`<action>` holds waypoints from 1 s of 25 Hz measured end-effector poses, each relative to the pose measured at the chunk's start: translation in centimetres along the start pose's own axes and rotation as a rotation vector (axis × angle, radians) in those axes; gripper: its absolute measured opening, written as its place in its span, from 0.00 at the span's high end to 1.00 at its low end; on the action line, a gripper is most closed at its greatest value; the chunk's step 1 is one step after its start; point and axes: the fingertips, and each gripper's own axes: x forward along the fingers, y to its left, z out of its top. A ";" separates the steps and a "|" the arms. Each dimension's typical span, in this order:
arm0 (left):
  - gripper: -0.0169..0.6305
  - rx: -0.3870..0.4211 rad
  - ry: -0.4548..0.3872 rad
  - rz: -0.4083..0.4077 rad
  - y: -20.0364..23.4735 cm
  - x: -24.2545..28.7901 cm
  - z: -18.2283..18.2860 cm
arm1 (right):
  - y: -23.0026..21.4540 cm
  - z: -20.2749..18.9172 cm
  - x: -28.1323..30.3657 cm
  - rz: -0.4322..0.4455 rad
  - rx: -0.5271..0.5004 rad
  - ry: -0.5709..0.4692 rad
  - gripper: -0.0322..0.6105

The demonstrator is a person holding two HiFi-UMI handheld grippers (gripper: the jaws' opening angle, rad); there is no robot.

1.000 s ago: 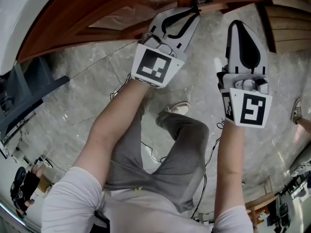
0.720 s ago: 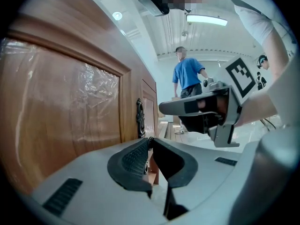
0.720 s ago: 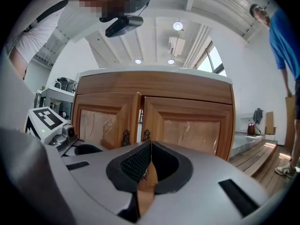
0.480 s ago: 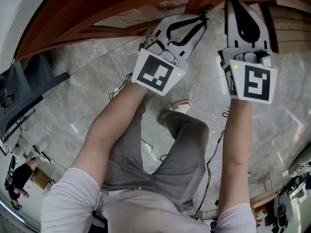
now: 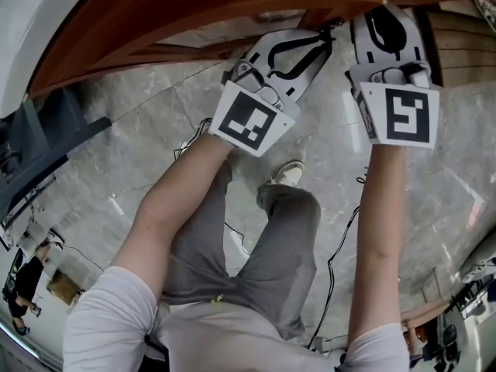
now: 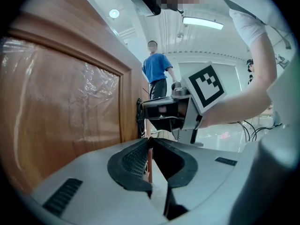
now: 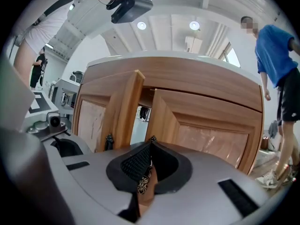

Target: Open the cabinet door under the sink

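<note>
The wooden cabinet (image 5: pixel 194 14) runs along the top of the head view. In the right gripper view its two doors stand ajar with a gap between them: the left door (image 7: pixel 119 111) and the right door (image 7: pixel 211 125). My left gripper (image 5: pixel 331 26) is shut on the left door's thin dark handle (image 6: pixel 148 161), with the door panel (image 6: pixel 70 107) close on its left. My right gripper (image 5: pixel 381 10) reaches under the cabinet's edge. It is shut on the right door's ornate dark handle (image 7: pixel 144 181). The two grippers sit side by side, a short way apart.
The person's legs and a white shoe (image 5: pixel 288 174) stand on the grey marble floor (image 5: pixel 139 130), with cables (image 5: pixel 333 262) trailing beside them. A person in a blue shirt (image 7: pixel 281 69) stands to the right of the cabinet. Dark equipment (image 5: pixel 39 153) lies at the left.
My right gripper has moved up from open floor to the cabinet and shut on the right door's handle. The left gripper has stayed on its handle, shifting slightly right.
</note>
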 end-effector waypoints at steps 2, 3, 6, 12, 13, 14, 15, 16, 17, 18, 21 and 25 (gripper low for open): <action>0.91 0.008 -0.008 -0.005 0.0 -0.1 0.0 | 0.1 0.1 0.1 0.021 -0.023 -0.008 0.90; 0.91 0.009 -0.012 -0.008 0.0 -0.3 0.0 | 0.3 0.1 0.1 0.032 -0.023 -0.008 0.90; 0.91 0.014 -0.015 -0.025 -0.4 -0.8 -0.1 | 1.0 0.2 0.0 0.069 -0.002 -0.007 0.90; 0.91 0.020 -0.008 -0.054 -1.4 -1.8 0.1 | 2.2 0.6 -1.3 0.128 0.021 -0.006 0.90; 0.91 0.020 -0.007 -0.058 -1.6 -2.0 0.1 | 2.3 0.8 -1.5 0.133 0.019 -0.007 0.90; 0.91 0.022 -0.005 -0.062 -1.8 -2.3 0.2 | 2.6 1.0 -1.8 0.141 0.016 -0.014 0.90; 0.91 0.024 -0.003 -0.065 -1.9 -2.6 0.2 | 2.9 1.4 -2.0 0.150 0.014 -0.023 0.90; 0.91 0.024 0.000 -0.068 -2.1 -3.0 0.2 | 3.2 1.7 -2.2 0.162 0.008 -0.032 0.90; 0.91 0.022 0.002 -0.069 -2.2 -3.3 0.2 | 3.5 1.9 -2.4 0.174 -0.004 -0.033 0.90; 0.91 0.021 0.004 -0.070 -2.4 -3.5 0.2 | 3.7 1.9 -2.4 0.187 -0.018 -0.028 0.90; 0.91 0.029 0.009 -0.078 -3.2 -3.9 0.4 | 3.9 2.4 -2.6 0.208 -0.037 -0.019 0.90; 0.91 0.018 0.008 -0.088 -3.9 -4.2 0.3 | 4.1 2.6 -3.2 0.213 0.001 -0.037 0.90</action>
